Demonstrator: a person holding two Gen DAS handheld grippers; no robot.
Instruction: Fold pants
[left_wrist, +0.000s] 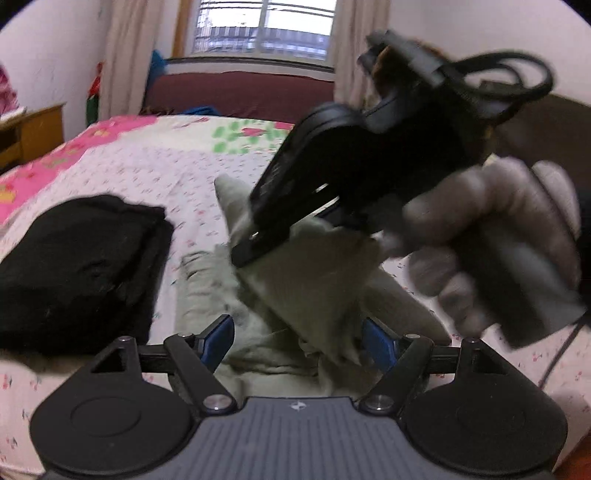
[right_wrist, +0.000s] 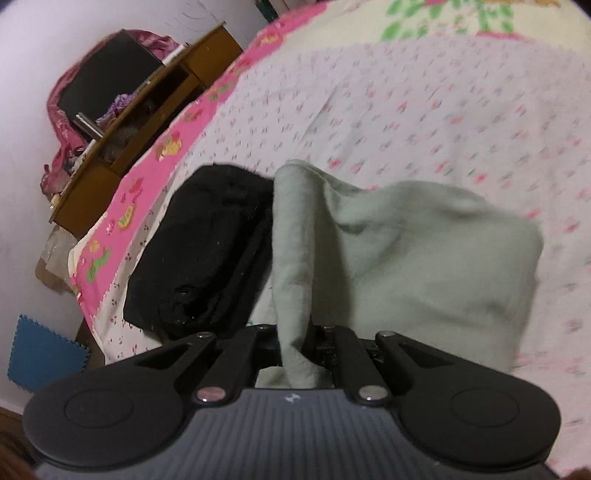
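The pale grey-green pants (left_wrist: 295, 291) lie rumpled on the flowered bedsheet (left_wrist: 155, 166). My left gripper (left_wrist: 299, 339) is open just above them, its blue pads on either side of a raised fold. My right gripper (left_wrist: 258, 240), held in a gloved hand, is shut on a lifted part of the pants. In the right wrist view the pants (right_wrist: 406, 258) hang draped from my right gripper (right_wrist: 295, 350), whose jaws pinch a fold of cloth.
A folded black garment (left_wrist: 77, 266) lies on the bed to the left of the pants; it also shows in the right wrist view (right_wrist: 207, 251). A wooden bedside cabinet (right_wrist: 147, 110) stands past the bed's left edge. A headboard (left_wrist: 240, 92) and window are at the far end.
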